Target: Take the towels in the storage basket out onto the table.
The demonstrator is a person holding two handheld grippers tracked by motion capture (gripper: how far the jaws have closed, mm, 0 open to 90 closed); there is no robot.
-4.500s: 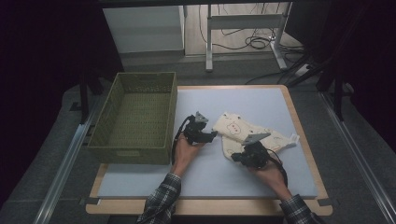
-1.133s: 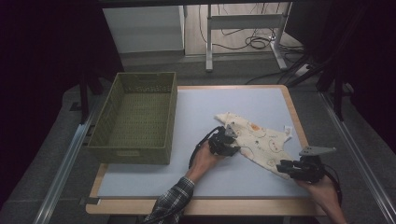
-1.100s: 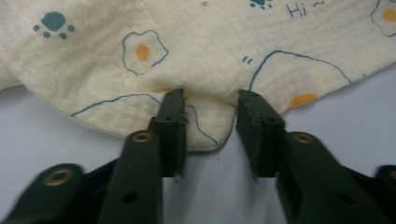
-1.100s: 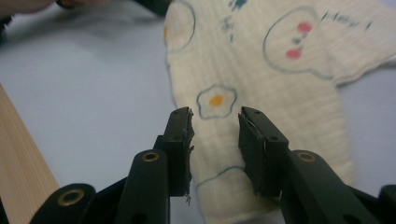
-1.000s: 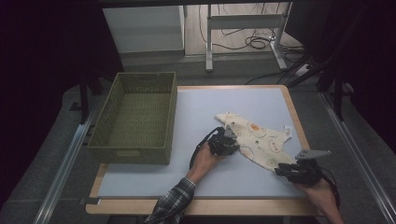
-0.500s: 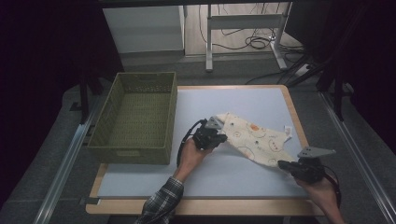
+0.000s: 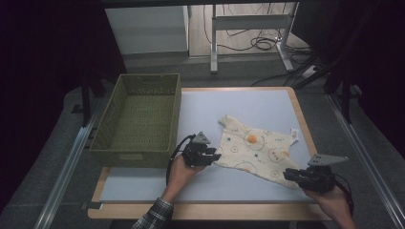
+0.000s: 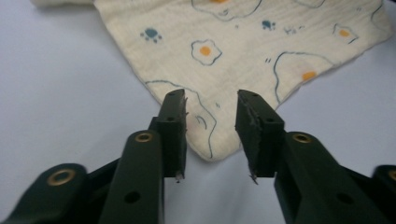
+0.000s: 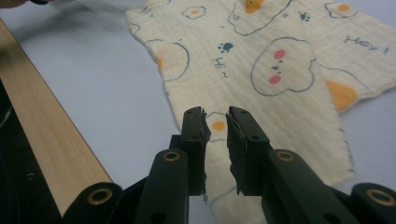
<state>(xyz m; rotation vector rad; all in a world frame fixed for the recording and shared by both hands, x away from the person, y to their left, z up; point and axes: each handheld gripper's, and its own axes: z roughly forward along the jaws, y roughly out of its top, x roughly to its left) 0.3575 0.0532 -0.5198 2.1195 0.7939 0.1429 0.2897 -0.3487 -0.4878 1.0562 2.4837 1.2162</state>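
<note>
Cloth (image 7: pixel 258 151) flat on table (image 7: pixel 239 107), corners between parted jaws of left claw (image 8: pixel 211 128) and right claw (image 9: pixel 215 140), both just released, opening; regrip corners squarely.

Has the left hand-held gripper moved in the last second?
Yes. In the high view the left hand-held gripper has slid left, toward the green basket, now at the left corner of the printed cloth. Its jaws have just been opening, straddling that corner.
</note>
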